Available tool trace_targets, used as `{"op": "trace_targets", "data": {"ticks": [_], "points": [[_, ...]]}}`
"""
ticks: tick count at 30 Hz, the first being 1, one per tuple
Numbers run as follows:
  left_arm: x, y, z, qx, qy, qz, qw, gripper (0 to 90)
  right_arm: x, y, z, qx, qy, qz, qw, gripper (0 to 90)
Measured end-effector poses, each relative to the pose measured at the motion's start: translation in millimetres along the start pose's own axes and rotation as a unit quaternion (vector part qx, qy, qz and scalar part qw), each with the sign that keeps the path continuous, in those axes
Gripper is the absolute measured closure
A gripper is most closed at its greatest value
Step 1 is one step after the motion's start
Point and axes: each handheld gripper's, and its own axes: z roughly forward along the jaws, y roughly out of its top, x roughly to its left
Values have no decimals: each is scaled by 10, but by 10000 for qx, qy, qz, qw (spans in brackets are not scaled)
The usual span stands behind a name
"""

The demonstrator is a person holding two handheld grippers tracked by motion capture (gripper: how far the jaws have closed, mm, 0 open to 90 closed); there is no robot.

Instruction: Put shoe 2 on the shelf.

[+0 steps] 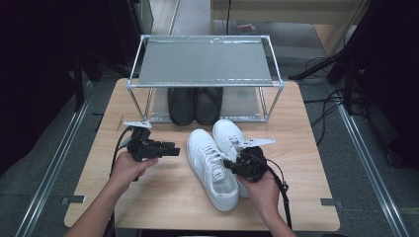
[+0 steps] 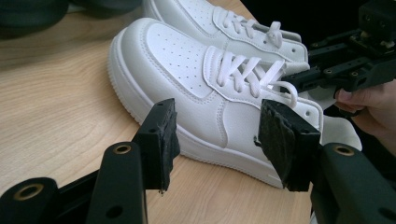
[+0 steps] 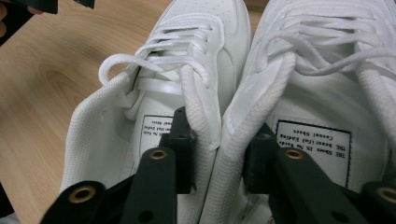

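Hidden: the black shoes (image 1: 195, 104) sit under the metal rack (image 1: 205, 61), tops covered by its shelf; the right gripper's tips are partly tucked inside the white shoes (image 1: 217, 160).
Right gripper (image 3: 217, 156): one jaw is inside each white shoe, squeezing their two inner collars together.
Left gripper (image 2: 217, 142): jaws apart, holding nothing, just beside the nearer white shoe's side.
Rack: holds the black shoes, well past both grippers.
White shoes: side by side on the table (image 1: 163, 197), between the two grippers.
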Motion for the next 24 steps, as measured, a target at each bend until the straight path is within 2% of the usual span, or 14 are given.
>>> {"op": "trace_targets", "data": {"ticks": [4,6,9,13,16,20,22,24], "points": [[23,-2,-15,8,94,32,10000,483,-30,-1,-22,-37,55,29,10000,766],[36,-3,-15,44,118,41,9999,483,-84,11,-53,-43,186,59,9998,783],[45,-5,-34,6,150,52,9999,487,-150,37,-101,-29,332,-26,9994,787],[76,-9,-71,-36,213,1,9998,486,-244,98,-174,38,677,5,9977,787],[81,-12,-82,-33,255,10,9997,492,-278,158,-230,67,966,-93,9953,787],[87,-29,-145,-40,404,38,9992,497,-238,257,-302,222,1293,-349,9907,787],[87,-42,-175,8,507,75,9987,494,-207,302,-324,310,1474,-494,9874,786],[84,-63,-214,95,727,174,9972,486,-184,332,-324,352,1666,-691,9830,784]]}}
